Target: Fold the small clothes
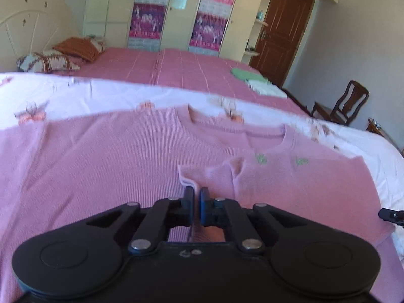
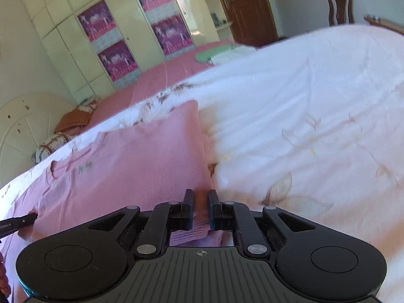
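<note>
A pink ribbed knit top [image 1: 101, 156] with small green embroidery [image 1: 261, 158] lies spread on a white floral quilt [image 1: 75, 93]. One flap of it is folded over near the middle. My left gripper [image 1: 197, 193] is shut on a pinch of that fabric by the folded flap. In the right wrist view the same pink top [image 2: 139, 156] runs up to my right gripper [image 2: 200, 197], whose jaws are closed on its ribbed edge beside the quilt [image 2: 303, 101]. Each gripper's tip shows at the edge of the other's view.
Beyond the quilt, a pink bedspread [image 1: 164, 68] carries a folded green and white pile [image 1: 247, 74] and pillows [image 1: 48, 61] by the headboard. A wardrobe [image 1: 176, 12], a brown door [image 1: 282, 25] and a wooden chair [image 1: 346, 103] stand behind.
</note>
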